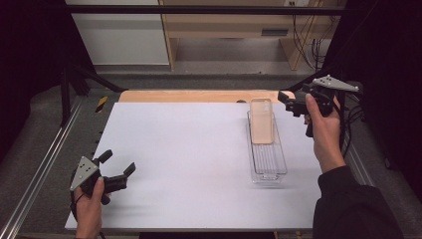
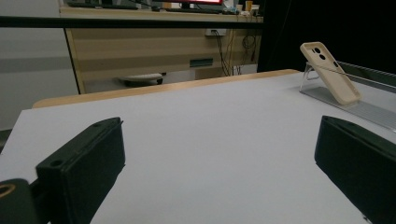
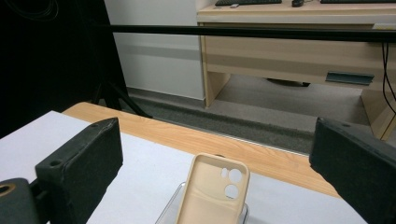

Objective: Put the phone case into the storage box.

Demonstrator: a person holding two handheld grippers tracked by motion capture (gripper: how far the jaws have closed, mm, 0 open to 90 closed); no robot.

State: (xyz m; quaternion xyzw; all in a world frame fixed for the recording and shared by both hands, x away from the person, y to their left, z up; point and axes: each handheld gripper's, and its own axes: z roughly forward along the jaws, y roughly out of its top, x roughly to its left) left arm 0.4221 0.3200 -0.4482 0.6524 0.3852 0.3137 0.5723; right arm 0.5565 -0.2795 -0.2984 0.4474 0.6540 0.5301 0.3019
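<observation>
The tray (image 1: 268, 159) lies on the table (image 1: 189, 164), toward its right side, running lengthwise from near to far. The case (image 1: 262, 121) rests in the tray's far end, leaning up against that end. The right gripper (image 1: 291, 103) hangs just right of the tray's far end, above the table's far right corner, jaws apart. The left gripper (image 1: 118, 169) sits well left of the tray, at the table's near left corner, jaws apart. A desk (image 1: 249, 25) stands beyond the tray, past the table's far edge.
</observation>
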